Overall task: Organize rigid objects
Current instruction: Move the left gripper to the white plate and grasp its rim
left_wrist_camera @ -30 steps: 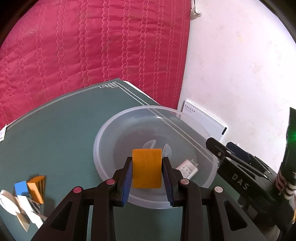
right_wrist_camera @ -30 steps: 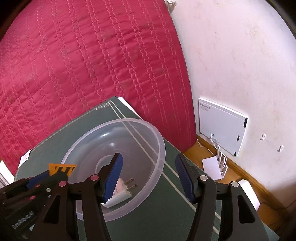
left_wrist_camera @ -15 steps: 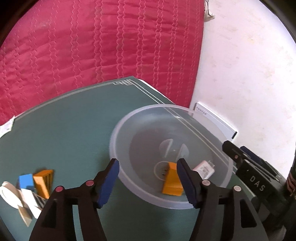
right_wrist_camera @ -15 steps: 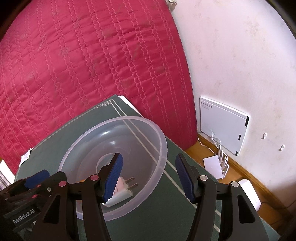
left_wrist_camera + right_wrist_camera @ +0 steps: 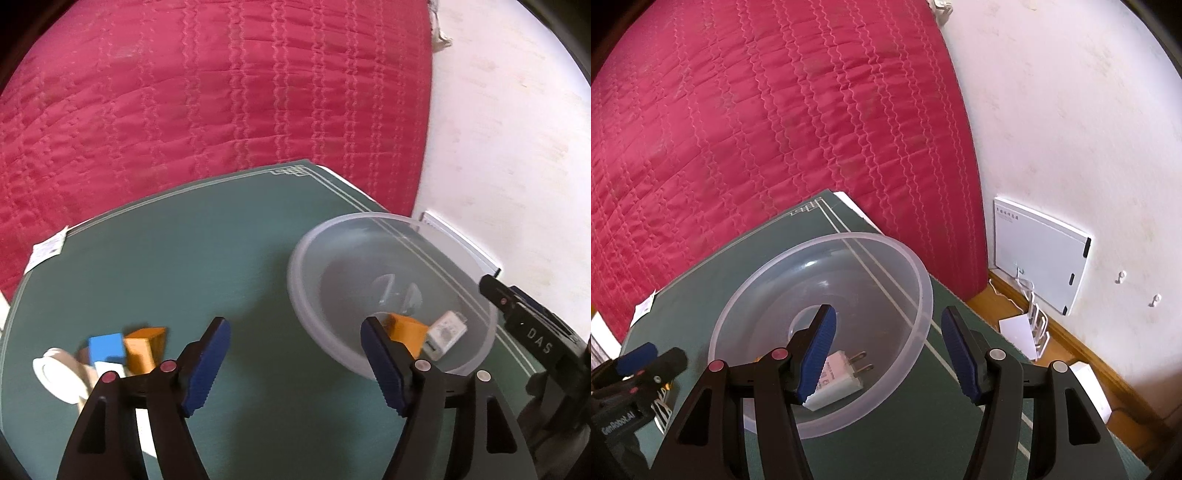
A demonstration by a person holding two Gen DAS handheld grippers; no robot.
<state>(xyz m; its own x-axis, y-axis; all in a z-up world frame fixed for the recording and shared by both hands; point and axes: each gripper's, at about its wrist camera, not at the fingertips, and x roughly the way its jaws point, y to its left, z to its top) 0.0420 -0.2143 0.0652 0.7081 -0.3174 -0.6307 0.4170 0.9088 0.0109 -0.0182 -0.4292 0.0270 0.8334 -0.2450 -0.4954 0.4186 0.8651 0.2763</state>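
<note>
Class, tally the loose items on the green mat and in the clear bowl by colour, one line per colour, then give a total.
Orange: 2, one block in the bowl, one block on the mat
Blue: 1, a block
White: 2, a charger in the bowl, a tape roll on the mat
Total: 5; other pale pieces in the pile are too blurred to count.

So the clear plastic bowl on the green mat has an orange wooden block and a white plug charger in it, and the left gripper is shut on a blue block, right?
Not quite. The left gripper is open and holds nothing; the left wrist view shows its blue pads spread apart. The small blue block lies on the green mat. The rest holds: the clear plastic bowl holds the orange wooden block and the white plug charger.
</note>
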